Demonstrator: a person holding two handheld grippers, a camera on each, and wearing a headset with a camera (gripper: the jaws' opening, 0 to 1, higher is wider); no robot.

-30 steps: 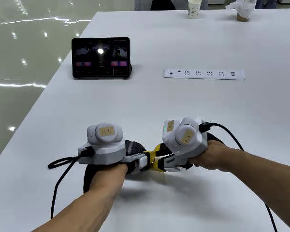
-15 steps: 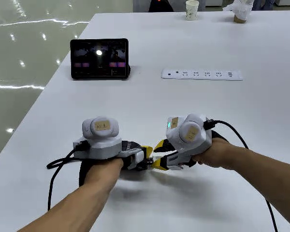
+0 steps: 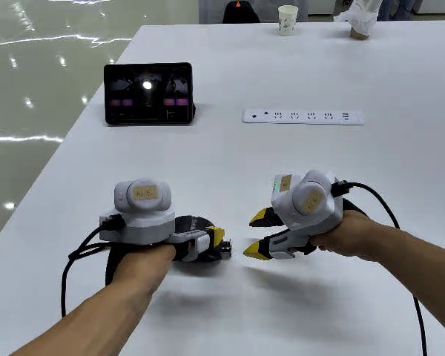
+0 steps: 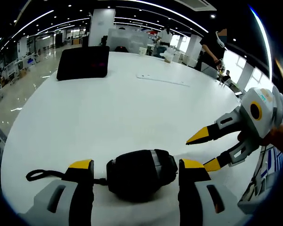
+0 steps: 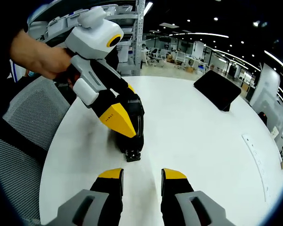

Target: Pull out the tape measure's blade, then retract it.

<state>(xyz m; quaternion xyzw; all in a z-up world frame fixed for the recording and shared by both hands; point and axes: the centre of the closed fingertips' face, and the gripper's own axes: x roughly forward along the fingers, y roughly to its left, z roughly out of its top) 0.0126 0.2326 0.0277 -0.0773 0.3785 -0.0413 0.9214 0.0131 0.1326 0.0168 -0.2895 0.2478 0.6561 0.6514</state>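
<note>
Left gripper [image 5: 120,120] seemingly clamps tape measure [image 5: 137,123]; right gripper [image 5: 142,175] parted, empty.

White-grey left gripper [image 3: 211,243], matching right gripper [image 3: 255,235], yellow-tipped fingers [image 3: 259,216], black cables [image 3: 62,289], tan stickers [image 3: 143,192]

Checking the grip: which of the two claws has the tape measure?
The left claw: the black tape measure sits between its jaws, while the right claw hangs open beside it, apart from it.
</note>
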